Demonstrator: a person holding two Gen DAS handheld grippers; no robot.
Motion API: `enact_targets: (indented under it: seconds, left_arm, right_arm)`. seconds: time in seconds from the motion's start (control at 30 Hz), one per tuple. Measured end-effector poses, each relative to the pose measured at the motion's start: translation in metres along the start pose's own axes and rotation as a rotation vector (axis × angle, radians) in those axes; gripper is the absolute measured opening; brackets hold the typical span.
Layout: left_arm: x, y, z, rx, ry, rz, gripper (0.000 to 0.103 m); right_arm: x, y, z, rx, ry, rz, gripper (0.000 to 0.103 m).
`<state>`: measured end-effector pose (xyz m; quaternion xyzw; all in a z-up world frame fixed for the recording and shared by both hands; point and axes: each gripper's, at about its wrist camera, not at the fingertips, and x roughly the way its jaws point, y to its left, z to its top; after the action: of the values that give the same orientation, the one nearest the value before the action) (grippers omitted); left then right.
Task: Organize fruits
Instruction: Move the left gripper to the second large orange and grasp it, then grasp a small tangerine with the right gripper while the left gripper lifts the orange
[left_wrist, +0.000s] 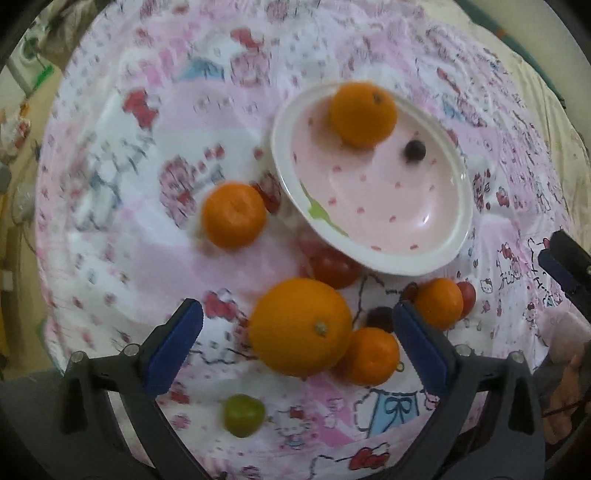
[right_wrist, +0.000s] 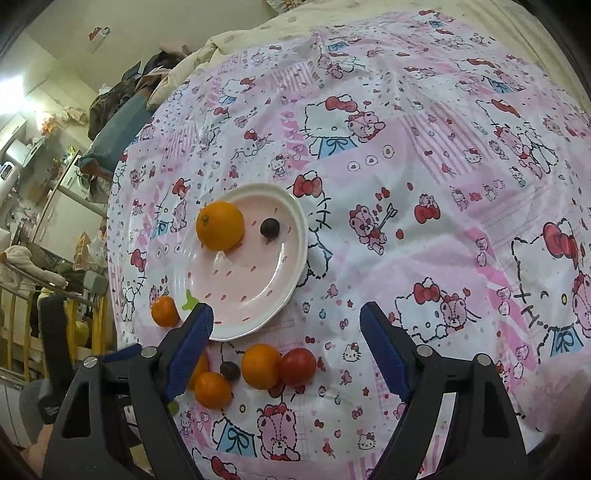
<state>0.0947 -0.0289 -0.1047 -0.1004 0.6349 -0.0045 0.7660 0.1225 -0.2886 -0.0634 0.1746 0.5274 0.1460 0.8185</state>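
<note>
Right wrist view: the pale pink oval plate (right_wrist: 280, 291) lies left of frame centre on the cartoon-print tablecloth (right_wrist: 424, 184). An orange (right_wrist: 219, 225) and a dark grape (right_wrist: 270, 227) lie in its upper part. Below the plate: two small mandarins (right_wrist: 260, 366) (right_wrist: 212, 390), a red tomato (right_wrist: 297, 366), another dark grape (right_wrist: 229, 370).

Counted across both views, there are five orange fruits: one on the plate (left_wrist: 369, 254), at (left_wrist: 363, 113), and four on the cloth at (left_wrist: 234, 215), (left_wrist: 300, 326), (left_wrist: 371, 356) and (left_wrist: 439, 302). Red tomatoes number two, (left_wrist: 334, 271) and (left_wrist: 467, 297); dark grapes two, (left_wrist: 414, 150) in the plate and (left_wrist: 380, 318) off it. There is one green grape (left_wrist: 243, 414) and one plate.
</note>
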Motion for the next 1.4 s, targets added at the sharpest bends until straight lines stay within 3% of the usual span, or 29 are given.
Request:
enact_targets:
  seconds: [0.13, 0.23, 0.37, 0.57, 0.87, 0.93, 1.0, 1.07, 1.2, 1.4]
  left_arm:
    - [0.015, -0.003, -0.003, -0.01, 0.059, 0.019, 0.088]
    - [0.022, -0.002, -0.003, -0.021, 0.086, 0.028, 0.084]
    - [0.029, 0.0, -0.003, -0.047, 0.126, -0.009, 0.062]
    - [0.024, 0.0, -0.003, -0.035, 0.131, -0.029, 0.058]
    - [-0.03, 0.025, -0.006, -0.072, 0.01, -0.077, 0.058]
    - [-0.04, 0.034, -0.004, -0.093, -0.016, -0.08, 0.058]
    - [-0.049, 0.044, -0.003, -0.11, -0.046, -0.08, 0.058]
    - [-0.056, 0.053, -0.002, -0.131, -0.067, -0.081, 0.058]
    - [-0.06, 0.061, -0.004, -0.14, -0.078, -0.092, 0.058]
    - [-0.062, 0.058, -0.005, -0.13, -0.071, -0.102, 0.058]
  right_arm:
    - [-0.001, -0.003, -0.001, 0.004, 0.001, 0.0, 0.084]
    - [-0.001, -0.004, -0.001, 0.005, 0.003, 0.003, 0.084]
    - [-0.001, -0.002, 0.0, 0.001, 0.003, 0.007, 0.084]
    - [0.003, 0.0, -0.001, -0.01, 0.016, 0.005, 0.084]
    - [0.018, 0.0, -0.005, 0.001, 0.085, 0.022, 0.084]
    - [0.023, 0.005, -0.007, 0.003, 0.116, 0.083, 0.079]
    - [0.029, 0.012, -0.01, -0.002, 0.153, 0.133, 0.061]
    - [0.037, 0.02, -0.013, -0.02, 0.191, 0.153, 0.054]
    - [0.055, 0.041, -0.019, -0.115, 0.229, 0.083, 0.046]
    - [0.077, 0.062, -0.032, -0.299, 0.265, -0.102, 0.043]
